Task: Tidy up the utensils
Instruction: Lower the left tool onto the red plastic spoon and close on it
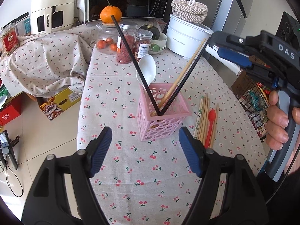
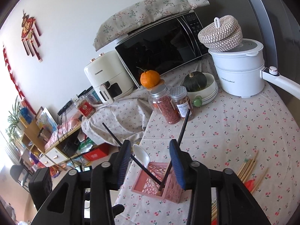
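Note:
A pink perforated basket (image 1: 169, 115) (image 2: 168, 187) stands on the cherry-print tablecloth. It holds two crossed black chopsticks (image 1: 131, 56) (image 2: 184, 122), a wooden utensil (image 1: 187, 69) and a white spoon (image 1: 147, 69) (image 2: 141, 155). To its right lie loose wooden chopsticks (image 1: 203, 118) (image 2: 247, 166) and a red spoon (image 1: 211, 125) (image 2: 248, 184). My left gripper (image 1: 145, 133) hangs open just in front of the basket, holding nothing. My right gripper (image 2: 150, 146) (image 1: 218, 45) hovers open over the basket. The black chopsticks stand free between its pads, one close beside the right pad.
Behind the basket stand spice jars (image 1: 126, 43), a jar of oranges (image 1: 106, 39), a bowl with a squash (image 2: 198, 86), a white electric pot (image 1: 187, 35) (image 2: 240, 73), a microwave (image 2: 161, 45) and an air fryer (image 1: 50, 7). The table edge drops to the floor at left. A hand (image 1: 277, 123) grips the right gripper's handle.

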`<action>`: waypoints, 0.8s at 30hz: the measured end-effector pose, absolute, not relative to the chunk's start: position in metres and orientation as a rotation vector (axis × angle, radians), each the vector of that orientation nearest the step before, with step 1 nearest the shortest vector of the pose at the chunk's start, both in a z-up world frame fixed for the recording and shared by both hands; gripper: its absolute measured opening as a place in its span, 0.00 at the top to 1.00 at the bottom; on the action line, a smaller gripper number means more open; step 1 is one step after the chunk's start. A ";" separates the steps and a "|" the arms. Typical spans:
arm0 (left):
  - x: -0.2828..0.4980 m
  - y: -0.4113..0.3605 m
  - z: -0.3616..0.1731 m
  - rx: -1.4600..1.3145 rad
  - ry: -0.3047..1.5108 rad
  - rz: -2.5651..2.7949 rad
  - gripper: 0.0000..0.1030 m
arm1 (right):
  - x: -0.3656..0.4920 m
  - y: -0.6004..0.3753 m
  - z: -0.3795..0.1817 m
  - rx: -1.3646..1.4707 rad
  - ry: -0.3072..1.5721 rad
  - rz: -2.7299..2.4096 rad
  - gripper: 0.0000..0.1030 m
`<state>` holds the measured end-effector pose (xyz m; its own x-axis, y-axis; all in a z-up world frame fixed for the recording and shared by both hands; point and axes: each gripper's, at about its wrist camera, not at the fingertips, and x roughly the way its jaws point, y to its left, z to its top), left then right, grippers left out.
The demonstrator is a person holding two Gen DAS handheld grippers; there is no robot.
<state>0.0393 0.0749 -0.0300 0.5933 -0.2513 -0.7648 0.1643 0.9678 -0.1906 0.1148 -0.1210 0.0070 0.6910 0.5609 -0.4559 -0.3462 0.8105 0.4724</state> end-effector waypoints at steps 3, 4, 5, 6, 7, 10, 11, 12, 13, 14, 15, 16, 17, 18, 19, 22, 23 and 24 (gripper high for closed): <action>0.040 0.072 -0.031 -0.101 0.912 -0.250 0.27 | 0.109 -0.131 0.017 0.375 0.597 0.525 0.46; 0.040 0.070 -0.031 -0.099 0.915 -0.253 0.27 | 0.106 -0.135 0.019 0.376 0.590 0.522 0.45; 0.039 0.068 -0.031 -0.096 0.917 -0.256 0.27 | 0.104 -0.139 0.021 0.377 0.587 0.516 0.43; 0.039 0.065 -0.031 -0.093 0.920 -0.260 0.26 | 0.103 -0.144 0.022 0.377 0.588 0.509 0.40; 0.039 0.063 -0.031 -0.090 0.923 -0.264 0.26 | 0.101 -0.149 0.022 0.377 0.593 0.500 0.39; 0.038 0.053 -0.033 -0.074 0.941 -0.278 0.25 | 0.098 -0.164 0.019 0.358 0.626 0.461 0.36; 0.037 0.049 -0.034 -0.066 0.952 -0.285 0.25 | 0.097 -0.169 0.016 0.341 0.645 0.444 0.34; 0.036 0.044 -0.036 -0.054 0.965 -0.294 0.24 | 0.097 -0.175 0.012 0.321 0.667 0.422 0.34; 0.036 0.039 -0.038 -0.041 0.978 -0.303 0.24 | 0.097 -0.180 0.008 0.297 0.694 0.394 0.34; 0.034 0.033 -0.041 -0.027 0.989 -0.311 0.24 | 0.097 -0.185 0.003 0.273 0.722 0.367 0.34; 0.033 0.027 -0.043 -0.013 1.001 -0.321 0.24 | 0.097 -0.190 -0.002 0.253 0.752 0.340 0.34; 0.032 0.021 -0.045 -0.001 1.011 -0.332 0.24 | 0.096 -0.196 -0.007 0.240 0.779 0.317 0.34; 0.031 0.015 -0.047 0.011 1.021 -0.344 0.24 | 0.097 -0.202 -0.013 0.236 0.810 0.297 0.33; 0.031 0.008 -0.048 0.023 1.030 -0.352 0.24 | 0.097 -0.209 -0.020 0.239 0.841 0.282 0.33; 0.031 0.000 -0.050 0.037 1.040 -0.360 0.24 | 0.098 -0.216 -0.026 0.249 0.872 0.266 0.33; 0.032 -0.023 -0.056 0.090 1.063 -0.353 0.24 | 0.099 -0.236 -0.041 0.266 0.937 0.226 0.33; 0.033 -0.031 -0.058 0.110 1.074 -0.358 0.24 | 0.098 -0.242 -0.045 0.268 0.950 0.212 0.33; 0.035 -0.041 -0.060 0.130 1.082 -0.364 0.27 | 0.098 -0.248 -0.049 0.268 0.965 0.196 0.33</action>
